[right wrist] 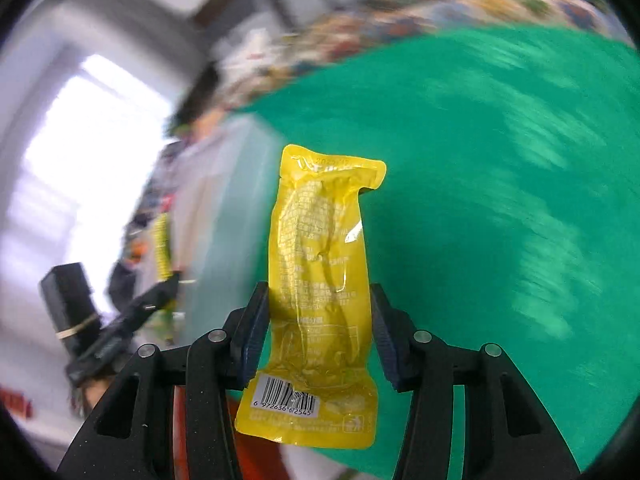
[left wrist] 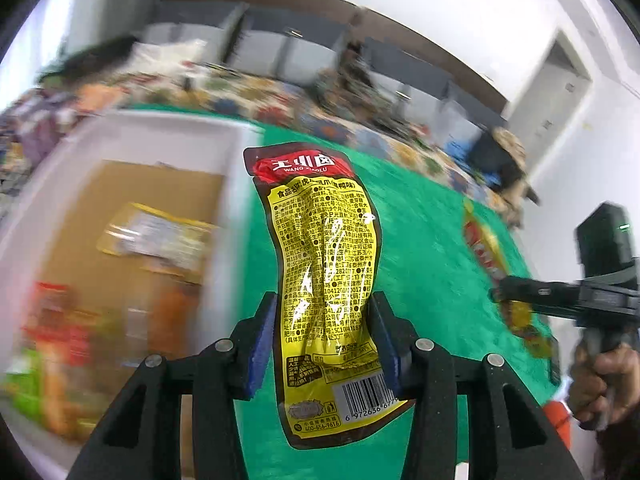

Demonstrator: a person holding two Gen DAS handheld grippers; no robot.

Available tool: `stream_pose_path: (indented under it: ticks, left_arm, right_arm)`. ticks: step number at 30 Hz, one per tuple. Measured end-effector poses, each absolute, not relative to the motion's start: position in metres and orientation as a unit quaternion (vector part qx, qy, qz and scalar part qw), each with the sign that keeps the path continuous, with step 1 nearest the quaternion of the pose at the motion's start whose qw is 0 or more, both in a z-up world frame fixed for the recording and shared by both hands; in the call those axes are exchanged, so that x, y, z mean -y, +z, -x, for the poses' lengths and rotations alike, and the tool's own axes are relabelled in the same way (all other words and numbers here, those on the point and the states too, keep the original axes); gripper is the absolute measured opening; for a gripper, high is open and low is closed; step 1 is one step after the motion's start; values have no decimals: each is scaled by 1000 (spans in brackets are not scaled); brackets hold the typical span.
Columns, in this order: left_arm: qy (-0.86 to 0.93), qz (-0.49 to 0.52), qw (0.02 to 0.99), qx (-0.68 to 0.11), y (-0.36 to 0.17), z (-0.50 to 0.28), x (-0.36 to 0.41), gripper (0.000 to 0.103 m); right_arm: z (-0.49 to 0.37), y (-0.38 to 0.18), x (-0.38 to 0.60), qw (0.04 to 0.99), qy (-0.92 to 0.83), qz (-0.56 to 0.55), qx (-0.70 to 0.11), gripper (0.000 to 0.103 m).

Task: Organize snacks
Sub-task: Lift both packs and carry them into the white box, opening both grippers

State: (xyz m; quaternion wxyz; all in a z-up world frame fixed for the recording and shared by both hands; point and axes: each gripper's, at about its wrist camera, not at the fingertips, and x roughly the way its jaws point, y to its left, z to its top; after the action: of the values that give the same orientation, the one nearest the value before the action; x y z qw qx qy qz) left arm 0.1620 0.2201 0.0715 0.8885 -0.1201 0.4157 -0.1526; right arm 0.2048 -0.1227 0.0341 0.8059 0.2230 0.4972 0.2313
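Two sealed snack packets were in hand at once, one per gripper. The left gripper point(left wrist: 324, 344) was clamped on a yellow plastic packet with a red-and-brown top band and a barcode point(left wrist: 326, 280), its blue pads pressed against the packet's sides, and the packet stood up between them above the green table cloth point(left wrist: 420, 248). The right gripper point(right wrist: 318, 336) was closed on a plain translucent yellow pouch with a barcode at its lower end point(right wrist: 320, 280), likewise squeezed at both edges and held clear of the cloth.

Beside the left gripper sat a white-walled box with a brown cardboard floor point(left wrist: 232, 184). Several packets already lay inside it, yellow, red and green ones, though blur hid exactly what they were. That suggested the sorting was partly done. Neither held packet was yet in the box, and both looked to be on their way there.

From the left wrist view, the right gripper's packet showed red and yellow at the right edge, with a person's hand point(left wrist: 604, 384) on the handle. Whether more loose snacks waited on the cloth could not be told; the far pile was too blurred.
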Motion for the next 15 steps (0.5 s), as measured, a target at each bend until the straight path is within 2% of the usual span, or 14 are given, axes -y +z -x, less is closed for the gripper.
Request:
stream_pose_path:
  ticks: [3,7,9,10,11,15]
  left_arm:
    - [-74,99,901,-417,76,-162,-279,47]
    - [16,72,900,-430,56,-157,-338,54]
    - [50,62,896,-436,44,-152,-353,72]
    - [68,62,894,-438,37,-148,-361,86]
    - [78,63,894,-436,32,-144,-365,90]
    - [97,45,896,-431,17,-125,-366,90]
  right_arm:
    - [-214,69,31,797,307,-203,-478,51]
    - [-218,87,-72,789,368,-158,-466,52]
    - [-218,83,-123,793,379,-136,-457,54]
    - [-218,80,-137,797,379,-128,-453,55]
    - [-219,75,-156,798,380,-117,-454,61]
    - [-220,53,-179,784,373,-95,-488,62]
